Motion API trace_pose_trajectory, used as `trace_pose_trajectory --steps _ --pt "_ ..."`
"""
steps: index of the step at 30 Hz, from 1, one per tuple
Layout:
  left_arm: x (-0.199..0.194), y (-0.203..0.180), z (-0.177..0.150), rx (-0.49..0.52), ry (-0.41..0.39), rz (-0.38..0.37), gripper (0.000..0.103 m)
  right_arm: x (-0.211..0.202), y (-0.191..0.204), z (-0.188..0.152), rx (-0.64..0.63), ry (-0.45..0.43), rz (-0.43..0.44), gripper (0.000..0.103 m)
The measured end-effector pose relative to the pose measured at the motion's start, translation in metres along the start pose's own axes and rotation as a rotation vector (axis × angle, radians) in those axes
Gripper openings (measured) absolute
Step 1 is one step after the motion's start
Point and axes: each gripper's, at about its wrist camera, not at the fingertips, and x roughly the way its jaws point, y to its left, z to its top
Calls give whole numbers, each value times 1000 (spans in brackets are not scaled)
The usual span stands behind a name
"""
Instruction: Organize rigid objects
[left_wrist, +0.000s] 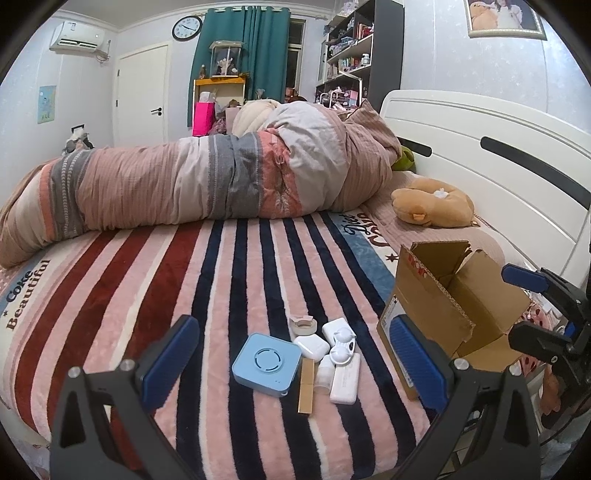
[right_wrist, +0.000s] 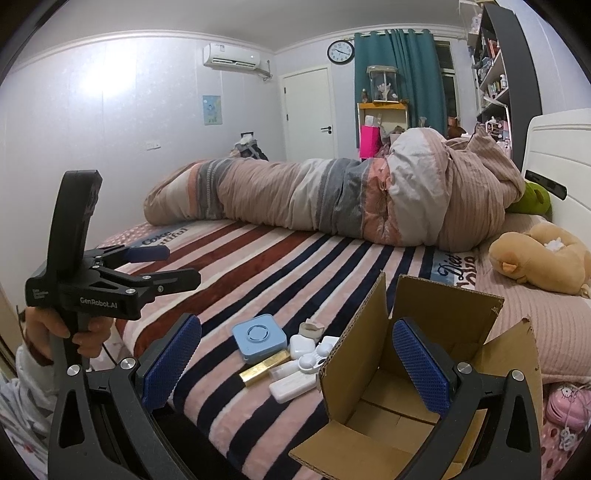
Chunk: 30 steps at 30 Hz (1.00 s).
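A cluster of small rigid things lies on the striped bed blanket (left_wrist: 229, 280), ahead of and between the spread fingers of the left tool (left_wrist: 295, 354), which holds nothing. The cluster: a blue square device (left_wrist: 266, 363), a gold bar-shaped box (left_wrist: 306, 386), a white flat pack (left_wrist: 345, 378), a white earbud case (left_wrist: 312, 345), a tape roll (left_wrist: 303, 324), and other white pieces too jumbled to name with certainty.

Just right of them stands an open cardboard box (right_wrist: 424, 369), flaps up, empty inside as far as shows. The right tool (right_wrist: 297, 360) hovers wide open at the box's mouth, its left flap rising between its fingers. A rolled quilt (left_wrist: 207, 181) and a tan plush toy (left_wrist: 432, 203) lie farther back.

A hand (right_wrist: 55, 328) grips the left tool's handle, holding it level above the bed edge.
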Motion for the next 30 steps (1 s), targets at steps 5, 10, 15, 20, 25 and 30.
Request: trace_pose_trajectory --steps 5,10,15,20,25,30 --pt "0 -1 0 0 -1 4 103 0 1 0 0 0 0 103" --pt "0 -2 1 1 -1 5 103 1 1 0 1 1 3 103" --pt "1 1 2 -3 0 4 103 2 4 -2 7 2 17 103" --pt "2 3 2 -5 2 0 103 2 5 -1 10 -1 23 103" --pt "2 5 1 -7 1 -6 103 1 5 0 14 -2 25 103" --pt "2 5 0 -5 2 -12 103 1 5 -2 21 1 25 103"
